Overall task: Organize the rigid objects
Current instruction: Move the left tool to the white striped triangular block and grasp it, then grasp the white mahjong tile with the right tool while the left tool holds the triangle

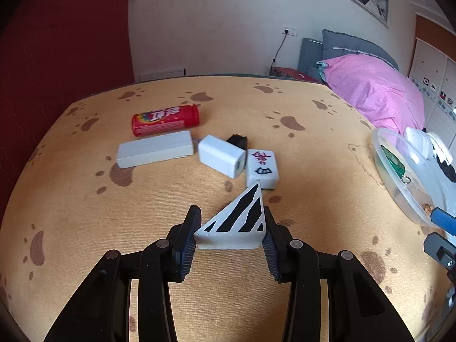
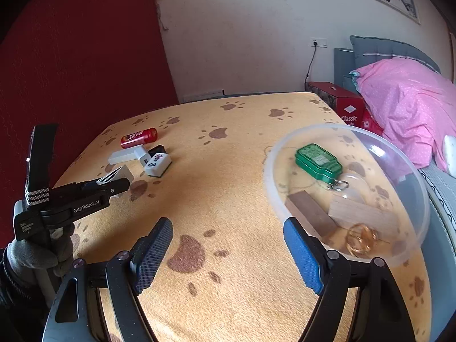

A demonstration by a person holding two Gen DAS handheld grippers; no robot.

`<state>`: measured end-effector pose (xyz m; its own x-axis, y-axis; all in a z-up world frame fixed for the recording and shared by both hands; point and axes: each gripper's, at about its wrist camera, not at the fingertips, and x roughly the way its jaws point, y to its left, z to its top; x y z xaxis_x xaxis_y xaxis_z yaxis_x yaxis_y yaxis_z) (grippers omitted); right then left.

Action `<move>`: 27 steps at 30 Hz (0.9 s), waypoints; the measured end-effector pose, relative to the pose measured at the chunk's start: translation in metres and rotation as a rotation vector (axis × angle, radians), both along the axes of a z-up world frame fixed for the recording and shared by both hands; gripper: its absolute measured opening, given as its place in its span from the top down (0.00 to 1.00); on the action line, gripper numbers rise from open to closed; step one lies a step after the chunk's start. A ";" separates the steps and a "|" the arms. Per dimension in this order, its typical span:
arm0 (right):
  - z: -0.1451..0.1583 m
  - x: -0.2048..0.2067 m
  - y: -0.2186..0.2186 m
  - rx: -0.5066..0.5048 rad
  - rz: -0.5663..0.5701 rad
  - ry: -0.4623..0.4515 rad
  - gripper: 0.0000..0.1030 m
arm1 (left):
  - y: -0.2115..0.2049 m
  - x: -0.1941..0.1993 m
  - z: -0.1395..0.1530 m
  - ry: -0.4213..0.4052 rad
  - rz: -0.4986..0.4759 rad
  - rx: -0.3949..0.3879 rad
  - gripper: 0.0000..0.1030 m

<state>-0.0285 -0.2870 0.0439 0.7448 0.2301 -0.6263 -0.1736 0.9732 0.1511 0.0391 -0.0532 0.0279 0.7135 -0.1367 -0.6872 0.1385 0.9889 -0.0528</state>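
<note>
On the surface [image 1: 85, 228], left to right: a red can [image 1: 165, 119], white block [image 1: 155, 153], charger [image 1: 222, 155], tile [image 1: 262, 168] — then the left gripper [image 1: 230, 236], jaws clamped on the striped wedge [image 1: 239, 219]. Right gripper [image 2: 228, 253] — jaws wide, empty, beside the bowl [image 2: 413, 171].

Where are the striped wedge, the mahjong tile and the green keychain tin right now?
striped wedge [image 1: 239, 216], left wrist view, on its striped top face.
mahjong tile [image 1: 262, 168], left wrist view, on its printed top face.
green keychain tin [image 2: 317, 159], right wrist view, on its embossed lid.
</note>
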 end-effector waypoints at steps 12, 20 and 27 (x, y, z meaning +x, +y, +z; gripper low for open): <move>-0.012 0.067 0.073 -0.088 0.171 0.059 0.19 | 0.031 -0.014 0.005 -0.041 0.058 -0.014 0.59; -0.024 0.106 0.105 -0.170 0.225 0.094 0.19 | 0.042 -0.015 0.006 -0.045 0.077 -0.049 0.59; -0.032 0.128 0.120 -0.254 0.249 0.113 0.20 | 0.043 -0.014 0.005 -0.037 0.075 -0.064 0.59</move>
<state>0.0999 -0.1671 0.0118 0.6086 0.2224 -0.7616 -0.4055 0.9123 -0.0577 0.0251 -0.0097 0.0330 0.7484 -0.1245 -0.6515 0.0674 0.9914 -0.1120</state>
